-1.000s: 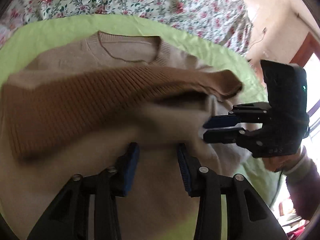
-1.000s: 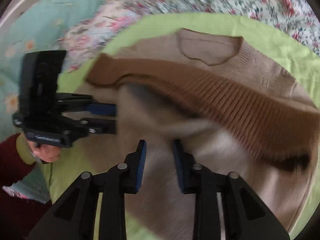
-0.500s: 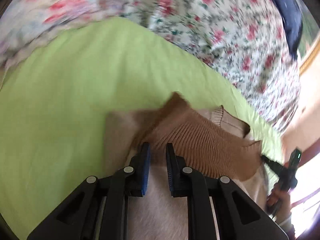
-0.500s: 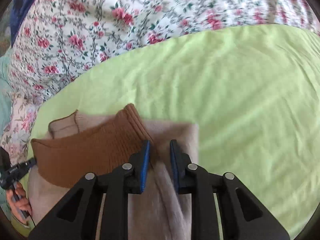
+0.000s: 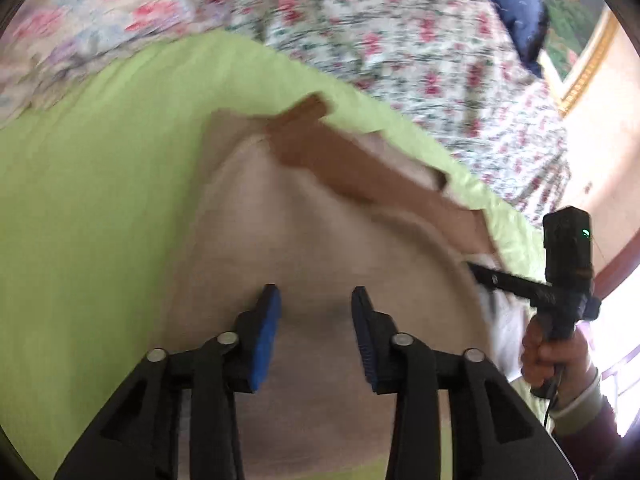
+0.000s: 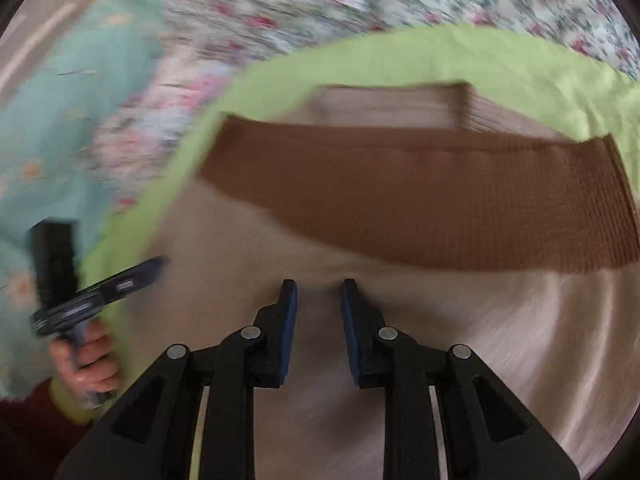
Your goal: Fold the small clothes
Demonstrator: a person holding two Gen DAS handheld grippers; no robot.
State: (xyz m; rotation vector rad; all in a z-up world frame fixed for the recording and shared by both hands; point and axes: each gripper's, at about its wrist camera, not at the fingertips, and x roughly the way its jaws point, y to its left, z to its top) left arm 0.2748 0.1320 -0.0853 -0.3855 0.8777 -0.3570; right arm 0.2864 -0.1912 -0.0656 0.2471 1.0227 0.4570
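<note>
A beige sweater (image 5: 320, 232) lies on a light green sheet (image 5: 100, 200) spread over a bed with a flowered cover (image 5: 400, 40). Its darker brown ribbed hem (image 6: 440, 192) is folded up across the body, lying just below the neckline end nearest the flowered cover.

The left gripper (image 5: 316, 320) hangs over the plain lower part of the sweater; its blue-padded fingers (image 5: 266, 336) stand a little apart, having just been opening, with cloth beneath them but nothing visibly pinched.

The right gripper (image 6: 318, 312) is over the sweater near the sheet's opposite edge; its fingers (image 6: 288, 320) have just been closing and leave a narrow gap. A slight pucker of cloth sits between the tips, but blur hides whether they grip it.

A hand (image 5: 556, 356) in a dark red sleeve (image 5: 592, 424) holds it.
</note>
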